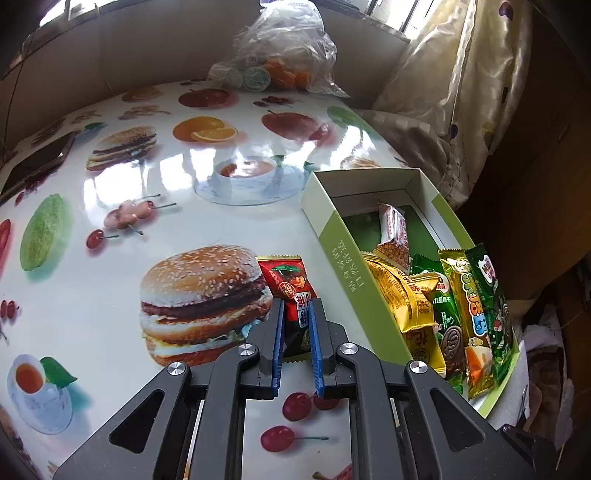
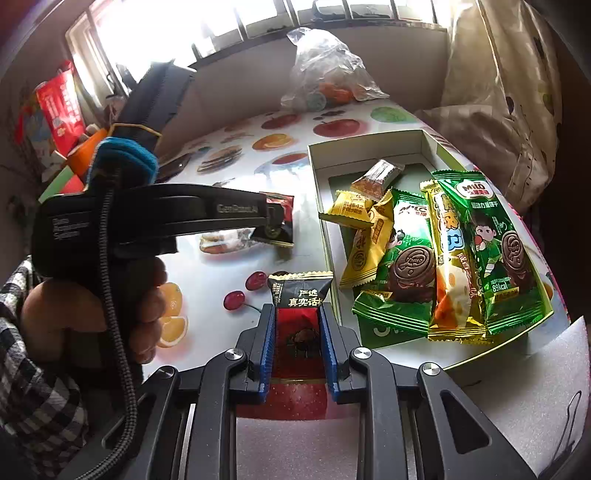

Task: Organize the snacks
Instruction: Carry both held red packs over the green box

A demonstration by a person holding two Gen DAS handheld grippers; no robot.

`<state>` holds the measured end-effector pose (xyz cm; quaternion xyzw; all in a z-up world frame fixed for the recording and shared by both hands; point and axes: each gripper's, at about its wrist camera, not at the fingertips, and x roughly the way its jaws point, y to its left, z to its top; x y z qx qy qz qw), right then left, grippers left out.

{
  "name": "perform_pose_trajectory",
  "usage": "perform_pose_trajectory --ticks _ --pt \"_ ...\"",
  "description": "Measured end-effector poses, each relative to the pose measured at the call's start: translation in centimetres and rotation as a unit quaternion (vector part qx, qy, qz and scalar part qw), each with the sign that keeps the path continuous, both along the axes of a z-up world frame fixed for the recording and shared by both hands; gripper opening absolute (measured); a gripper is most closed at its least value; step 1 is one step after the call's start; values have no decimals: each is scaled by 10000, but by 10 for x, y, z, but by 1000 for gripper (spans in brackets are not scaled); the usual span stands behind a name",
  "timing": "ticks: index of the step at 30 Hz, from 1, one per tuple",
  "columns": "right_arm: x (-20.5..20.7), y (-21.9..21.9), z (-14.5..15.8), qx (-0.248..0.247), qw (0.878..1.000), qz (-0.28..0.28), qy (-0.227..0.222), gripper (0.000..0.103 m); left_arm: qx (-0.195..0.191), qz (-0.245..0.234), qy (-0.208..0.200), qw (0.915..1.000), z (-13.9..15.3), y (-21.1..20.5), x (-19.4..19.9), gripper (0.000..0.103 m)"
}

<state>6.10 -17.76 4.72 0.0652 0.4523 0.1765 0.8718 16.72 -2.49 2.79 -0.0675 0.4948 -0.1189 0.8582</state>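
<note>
Your left hand-held gripper (image 1: pixel 297 306) pinches a glossy red-and-black foil snack packet (image 1: pixel 286 282), your right hand-held gripper (image 2: pixel 297 314) pinches a black-and-red foil packet (image 2: pixel 299 295).

A lived-in home, by every sign: the table (image 1: pixel 110 192) wears a glossy oilcloth printed with burgers, cherries and teacups. At twelve o'clock a barred window (image 2: pixel 236 26) lets in daylight above a knotted plastic bag (image 2: pixel 325 74) of oranges. At two o'clock hangs a cream patterned curtain (image 1: pixel 461 74), and at ten o'clock household clutter (image 2: pixel 55 107) is stacked against the sill.
</note>
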Motion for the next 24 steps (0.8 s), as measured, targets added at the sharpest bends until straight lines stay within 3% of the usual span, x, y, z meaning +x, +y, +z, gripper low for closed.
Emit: perform_pose_trajectory --ticks 24 --pt "-12 21 25 -59 9993 151 -345 22 -23 218 -540 9983 50 32 -34 13"
